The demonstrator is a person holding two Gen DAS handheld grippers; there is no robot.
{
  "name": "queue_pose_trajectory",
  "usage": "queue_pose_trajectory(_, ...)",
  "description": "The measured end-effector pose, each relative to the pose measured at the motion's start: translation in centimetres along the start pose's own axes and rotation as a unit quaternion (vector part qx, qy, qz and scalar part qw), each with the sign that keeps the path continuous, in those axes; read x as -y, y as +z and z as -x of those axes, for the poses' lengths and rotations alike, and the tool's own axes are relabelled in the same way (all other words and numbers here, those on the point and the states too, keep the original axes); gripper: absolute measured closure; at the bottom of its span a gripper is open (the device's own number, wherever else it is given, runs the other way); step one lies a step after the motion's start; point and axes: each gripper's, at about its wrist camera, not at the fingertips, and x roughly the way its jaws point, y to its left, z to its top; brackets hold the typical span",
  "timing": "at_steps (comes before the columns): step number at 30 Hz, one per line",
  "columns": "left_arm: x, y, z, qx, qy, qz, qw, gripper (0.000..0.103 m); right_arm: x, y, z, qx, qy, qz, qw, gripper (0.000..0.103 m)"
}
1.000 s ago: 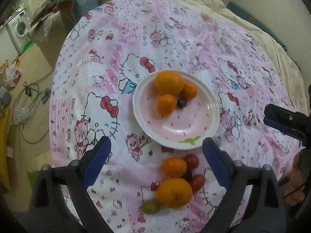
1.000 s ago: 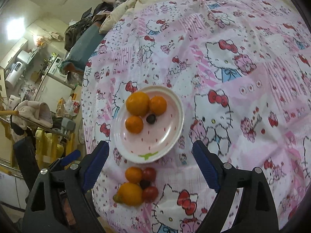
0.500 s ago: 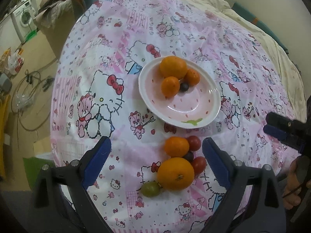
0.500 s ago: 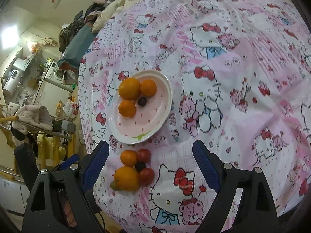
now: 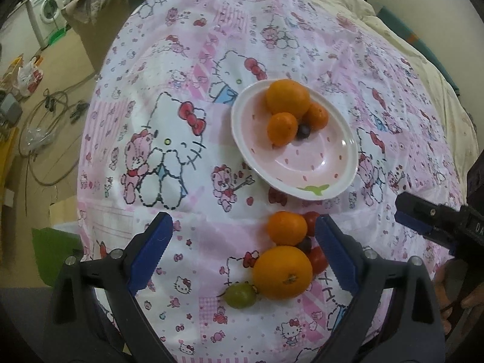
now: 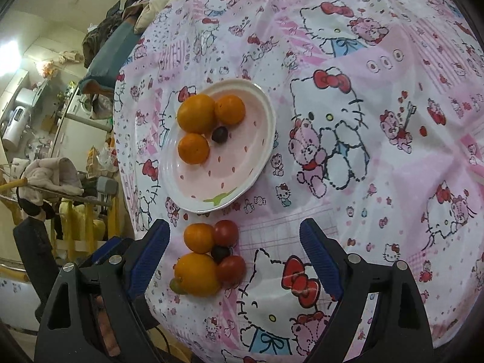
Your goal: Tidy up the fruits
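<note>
**Both grippers sinking toward the loose fruit below the plate**

Since a second ago both cameras have been dropping closer to the pink cartoon-cat cloth (image 5: pixel 169 157): the fruit is looming larger, and in the left wrist view the plate has been sliding up and to the right.

The left gripper (image 5: pixel 243 252) is hanging with its blue pads spread wide and nothing pinched between them; its right pad is overlapping the edge of the loose pile in the picture. The right gripper (image 6: pixel 234 254) is likewise gaping wide and gripping nothing, with the pile sitting between its pads, nearer the left one.

The loose pile is lying on the cloth just below the plate: a large orange (image 5: pixel 282 272) nearest the cameras, a green grape (image 5: pixel 240 295) touching its left side, a smaller mandarin (image 5: pixel 286 228) behind it, two cherry tomatoes (image 6: pixel 226 233) on the right and a dark grape (image 6: pixel 220 252) wedged between them.

Beyond, the pink plate (image 5: pixel 305 163) is holding a big orange (image 5: pixel 287 98), two mandarins (image 5: pixel 282 128) and one dark grape (image 5: pixel 303 131), all crowding its far half.

At the right edge of the left wrist view the other gripper is poking in above the cloth.
</note>
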Motion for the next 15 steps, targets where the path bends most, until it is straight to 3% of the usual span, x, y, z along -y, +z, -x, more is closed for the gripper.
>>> queue_pose_trajectory(11,-2.5,0.6,0.2,-0.003,-0.009,0.062,0.998,0.01,-0.6,-1.1,-4.7,-0.073,0.027,-0.016,0.997,0.016)
queue_pose_trajectory(14,-2.7,0.5,0.3,-0.003,-0.011,0.063,0.998,0.01,-0.5,-1.1,-6.1,-0.08,0.02,-0.029,0.996,0.036)
queue_pose_trajectory(15,-2.8,0.5,0.4,-0.002,-0.011,0.062,0.998,0.01,-0.3,-1.0,-6.7,-0.085,0.025,-0.042,0.995,0.049)
